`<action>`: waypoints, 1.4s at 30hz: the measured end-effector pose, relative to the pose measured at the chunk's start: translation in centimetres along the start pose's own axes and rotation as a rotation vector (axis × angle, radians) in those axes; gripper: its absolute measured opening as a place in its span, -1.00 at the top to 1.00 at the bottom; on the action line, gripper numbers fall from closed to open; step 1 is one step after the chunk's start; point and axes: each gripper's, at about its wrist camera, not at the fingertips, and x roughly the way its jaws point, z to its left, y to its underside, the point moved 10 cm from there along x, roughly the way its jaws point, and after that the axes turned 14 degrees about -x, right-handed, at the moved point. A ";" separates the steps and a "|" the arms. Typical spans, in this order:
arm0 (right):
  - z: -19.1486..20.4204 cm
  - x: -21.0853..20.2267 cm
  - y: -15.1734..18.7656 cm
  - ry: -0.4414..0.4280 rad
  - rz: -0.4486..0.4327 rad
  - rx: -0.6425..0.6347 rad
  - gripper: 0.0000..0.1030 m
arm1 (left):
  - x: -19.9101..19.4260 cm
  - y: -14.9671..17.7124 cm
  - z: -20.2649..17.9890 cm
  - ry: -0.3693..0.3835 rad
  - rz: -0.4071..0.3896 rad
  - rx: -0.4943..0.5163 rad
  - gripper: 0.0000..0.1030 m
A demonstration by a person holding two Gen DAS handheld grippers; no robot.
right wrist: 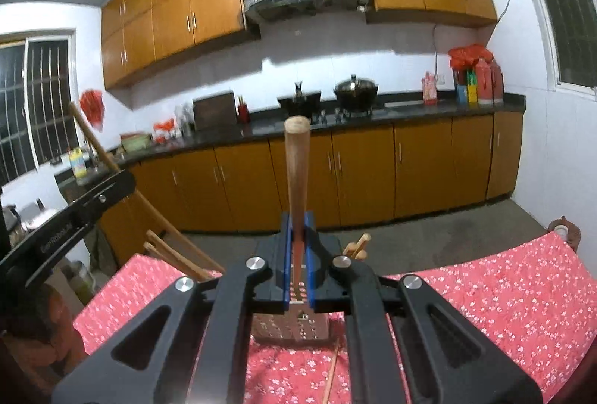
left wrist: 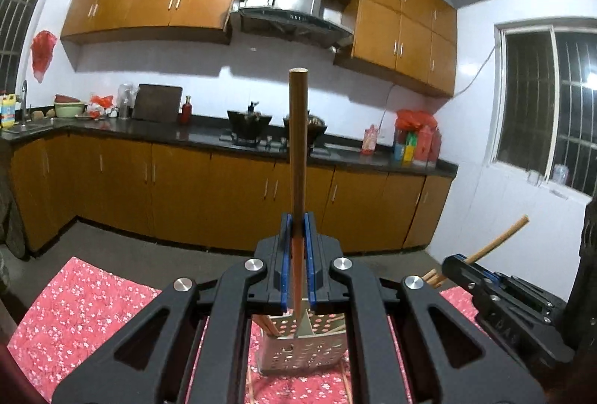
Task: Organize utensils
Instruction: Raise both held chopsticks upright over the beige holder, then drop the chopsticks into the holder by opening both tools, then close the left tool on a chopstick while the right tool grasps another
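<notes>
My left gripper (left wrist: 297,228) is shut on a wooden-handled utensil (left wrist: 298,142) that stands upright, its metal head down in a perforated metal utensil holder (left wrist: 302,348) on the red floral tablecloth. My right gripper (right wrist: 297,228) is shut on a second wooden-handled utensil (right wrist: 296,172), also upright over the same holder (right wrist: 291,327). Chopsticks (right wrist: 356,245) stick out of the holder. The right gripper (left wrist: 485,282) shows at the right of the left wrist view; the left gripper (right wrist: 74,217) shows at the left of the right wrist view.
The table has a red floral cloth (left wrist: 74,310). Loose chopsticks (right wrist: 330,374) lie on it in front of the holder. A wooden chair back (right wrist: 175,254) stands at the table's far left edge. Kitchen counter and cabinets (left wrist: 224,180) lie beyond.
</notes>
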 end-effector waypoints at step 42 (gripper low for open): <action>-0.8 -1.3 20.1 -0.002 0.359 0.117 0.35 | -3.8 12.5 10.5 -0.176 0.247 -0.037 0.05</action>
